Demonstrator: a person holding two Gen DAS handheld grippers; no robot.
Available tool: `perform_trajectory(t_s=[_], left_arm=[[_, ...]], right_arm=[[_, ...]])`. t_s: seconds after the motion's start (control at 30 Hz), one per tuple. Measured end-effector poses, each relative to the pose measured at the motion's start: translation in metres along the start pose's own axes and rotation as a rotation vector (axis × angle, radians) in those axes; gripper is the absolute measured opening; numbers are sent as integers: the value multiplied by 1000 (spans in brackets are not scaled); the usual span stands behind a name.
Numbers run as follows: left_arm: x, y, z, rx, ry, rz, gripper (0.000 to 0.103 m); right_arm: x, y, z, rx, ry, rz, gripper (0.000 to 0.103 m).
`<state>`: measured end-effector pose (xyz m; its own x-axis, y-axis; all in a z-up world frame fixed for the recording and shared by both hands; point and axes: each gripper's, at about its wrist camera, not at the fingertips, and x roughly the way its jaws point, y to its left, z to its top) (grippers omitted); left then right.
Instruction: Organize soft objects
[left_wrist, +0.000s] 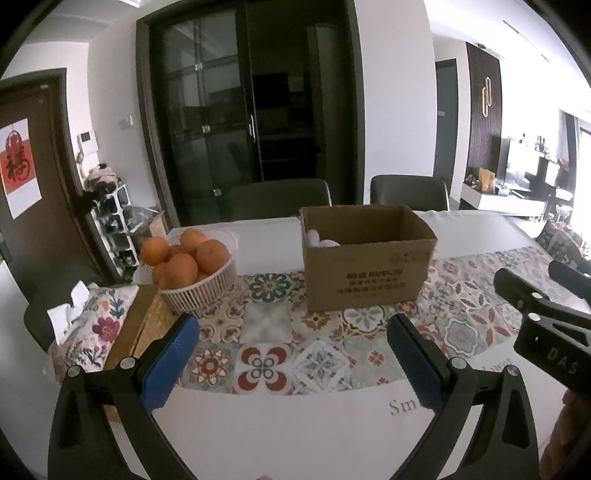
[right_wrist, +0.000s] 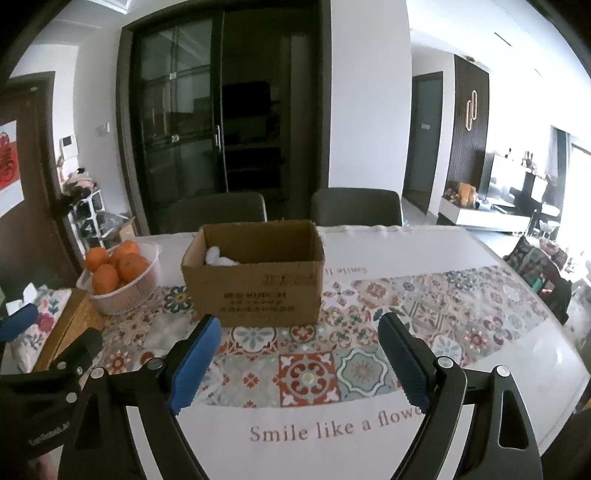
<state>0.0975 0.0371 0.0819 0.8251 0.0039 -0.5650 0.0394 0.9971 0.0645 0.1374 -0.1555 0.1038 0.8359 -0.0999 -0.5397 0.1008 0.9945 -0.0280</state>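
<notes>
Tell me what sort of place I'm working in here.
Most likely a home dining area: a table under a tile-patterned cloth, dining chairs behind it, a basket of oranges, and a cardboard box holding something white.

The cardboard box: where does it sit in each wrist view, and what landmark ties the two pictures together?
Left wrist: cardboard box right of centre, beyond the open left gripper.
Right wrist: cardboard box left of centre, beyond the open right gripper.
Shared landmark: white basket of oranges, left of the box in both.
</notes>
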Motion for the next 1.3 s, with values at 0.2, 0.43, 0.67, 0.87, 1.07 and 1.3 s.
perform_trajectory(t_s=[0.2,0.43,0.67,0.87,1.07,1.3], left_arm=[[-6,-3,-7,15,4,-13,103],[-7,-6,-8,23,-9,-19,103],[-6,-6,-8,19,-12,-18,103],[-6,-6,-9,18,-12,-20,103],[-6,-6,-9,20,-12,-23,103],[-5,-7,-9,20,-13,-21,103]], right_arm=[[-4,-5,-12,15,22,4,88],[-2,-10,-16,32,38,-9,88],[-6,-8,-16,19,23,-31,88],[-5,-7,-15,15,25,-33,88],[-4,-8,-15,15,35,-34,88],[-3,-8,-15,17,36,-35,88]])
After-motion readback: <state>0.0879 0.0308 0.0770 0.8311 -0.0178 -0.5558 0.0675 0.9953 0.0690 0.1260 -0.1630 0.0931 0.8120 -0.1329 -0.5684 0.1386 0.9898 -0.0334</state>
